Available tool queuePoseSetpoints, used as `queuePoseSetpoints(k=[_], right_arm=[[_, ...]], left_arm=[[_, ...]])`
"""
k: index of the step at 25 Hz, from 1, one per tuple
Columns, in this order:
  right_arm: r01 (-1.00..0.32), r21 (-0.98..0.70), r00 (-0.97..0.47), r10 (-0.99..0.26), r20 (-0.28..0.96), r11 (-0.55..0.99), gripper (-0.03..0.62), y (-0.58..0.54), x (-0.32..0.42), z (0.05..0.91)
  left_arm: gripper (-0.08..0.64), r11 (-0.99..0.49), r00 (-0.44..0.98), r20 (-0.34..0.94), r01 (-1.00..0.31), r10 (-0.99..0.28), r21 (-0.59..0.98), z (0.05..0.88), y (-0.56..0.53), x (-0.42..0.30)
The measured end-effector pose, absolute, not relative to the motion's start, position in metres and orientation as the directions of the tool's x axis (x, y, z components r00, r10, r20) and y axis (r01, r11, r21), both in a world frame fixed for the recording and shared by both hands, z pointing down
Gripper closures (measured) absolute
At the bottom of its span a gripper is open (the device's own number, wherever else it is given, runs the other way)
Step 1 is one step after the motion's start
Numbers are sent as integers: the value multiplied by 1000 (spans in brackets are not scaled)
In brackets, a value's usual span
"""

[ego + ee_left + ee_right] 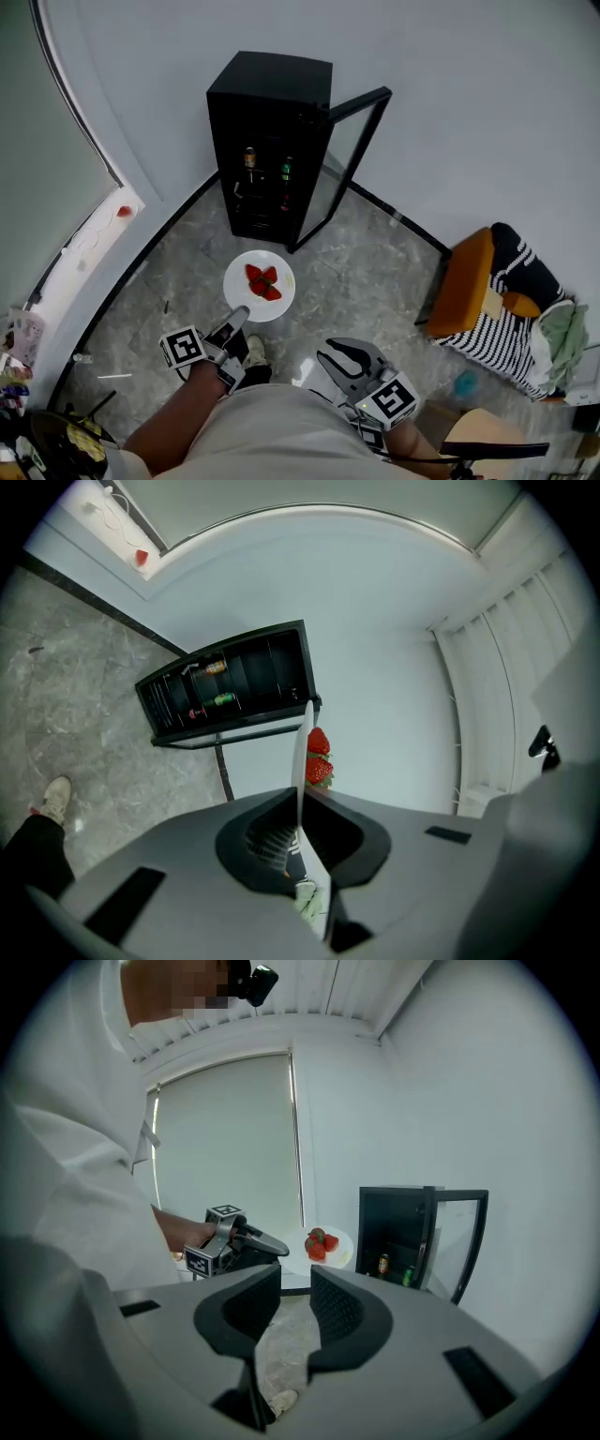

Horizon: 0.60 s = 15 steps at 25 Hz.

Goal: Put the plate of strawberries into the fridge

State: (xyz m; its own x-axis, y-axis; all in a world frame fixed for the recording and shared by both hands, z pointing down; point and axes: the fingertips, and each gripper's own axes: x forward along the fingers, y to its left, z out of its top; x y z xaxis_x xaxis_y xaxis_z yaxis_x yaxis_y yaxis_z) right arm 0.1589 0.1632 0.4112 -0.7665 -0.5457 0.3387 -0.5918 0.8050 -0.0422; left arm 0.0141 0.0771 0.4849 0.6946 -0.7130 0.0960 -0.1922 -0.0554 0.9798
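Where the left claw (238, 317) pinches its near rim, the white plate (234, 279) is held level ahead of the tips, clear of the floor (366, 272).

1. Left claw: jaws pressed almost together on the plate's edge, with the rim thin between the pads (it shows edge-on in the left gripper view).
2. Strawberries (263, 281): red, a small cluster on the middle of the plate, just beyond the left claw's tips.
3. Fridge (267, 103): black, upright on the marbled floor, farther ahead of the left claw, past the plate. Its glass door (354, 155) is swung wide open toward the claw's right.
4. Bottles, two, inside the fridge: one brown (250, 165), one green (286, 172), side by side.
5. Right claw (349, 359): to the right of the left claw and nearer the person, jaws spread with nothing between them. The plate and fridge lie ahead of it.
6. Orange chair (469, 279): well off to the right of the right claw, with striped cloth (511, 323) against it.
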Motion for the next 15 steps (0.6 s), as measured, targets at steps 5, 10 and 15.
queuePoseSetpoints(k=[5, 10, 15], right_arm=[[-629, -75, -747, -575, 333, 774, 485, 89, 132, 408], [-625, -91, -746, -559, 362, 775, 486, 36, 118, 415], [-589, -118, -777, -520, 354, 800, 499, -19, 116, 421]], left_arm=[[535, -67, 712, 130, -241, -690, 968, 495, -2, -12], [535, -37, 693, 144, -240, -706, 970, 507, -70, -25], [536, 9, 648, 162, -232, -745, 973, 530, -138, -30]])
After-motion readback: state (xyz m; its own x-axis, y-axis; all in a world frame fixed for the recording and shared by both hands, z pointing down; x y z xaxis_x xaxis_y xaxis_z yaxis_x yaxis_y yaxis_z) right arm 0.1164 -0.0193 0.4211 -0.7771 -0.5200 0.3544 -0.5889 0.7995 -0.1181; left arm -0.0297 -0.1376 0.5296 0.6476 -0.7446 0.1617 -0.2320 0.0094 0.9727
